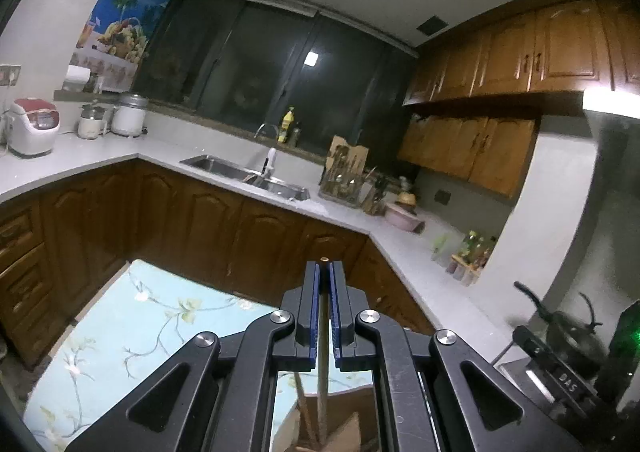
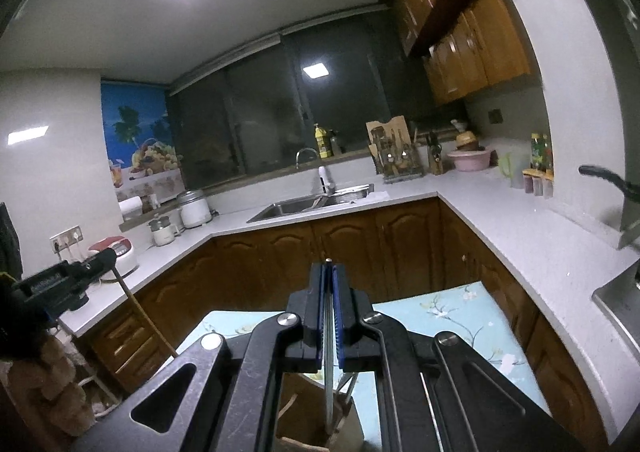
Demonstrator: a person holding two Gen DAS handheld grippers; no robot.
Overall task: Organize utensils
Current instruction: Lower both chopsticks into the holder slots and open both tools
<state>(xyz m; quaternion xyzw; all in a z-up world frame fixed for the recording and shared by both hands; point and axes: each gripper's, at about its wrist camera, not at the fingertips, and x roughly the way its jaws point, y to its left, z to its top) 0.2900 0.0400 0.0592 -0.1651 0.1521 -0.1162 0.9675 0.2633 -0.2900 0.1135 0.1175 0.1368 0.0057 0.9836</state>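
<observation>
My left gripper [image 1: 324, 264] is shut on a thin wooden utensil handle [image 1: 322, 364]; its tip shows between the blue pads and it hangs down behind the jaws toward a brown box. My right gripper [image 2: 328, 266] is shut on a thin metal utensil handle [image 2: 329, 372] that runs down toward a brown cardboard holder [image 2: 304, 404]. The left gripper also shows at the left edge of the right wrist view [image 2: 60, 280] with its wooden stick [image 2: 140, 312] hanging down. A utensil rack [image 1: 344, 175] with several utensils stands on the far counter beside the sink.
A table with a light blue floral cloth [image 1: 120, 332] lies below both grippers. An L-shaped white counter [image 2: 500, 219] carries a steel sink [image 2: 304, 205], a pink basin [image 2: 468, 159], a rice cooker [image 1: 32, 127] and spice jars [image 1: 468, 256]. Wooden cabinets stand above and below.
</observation>
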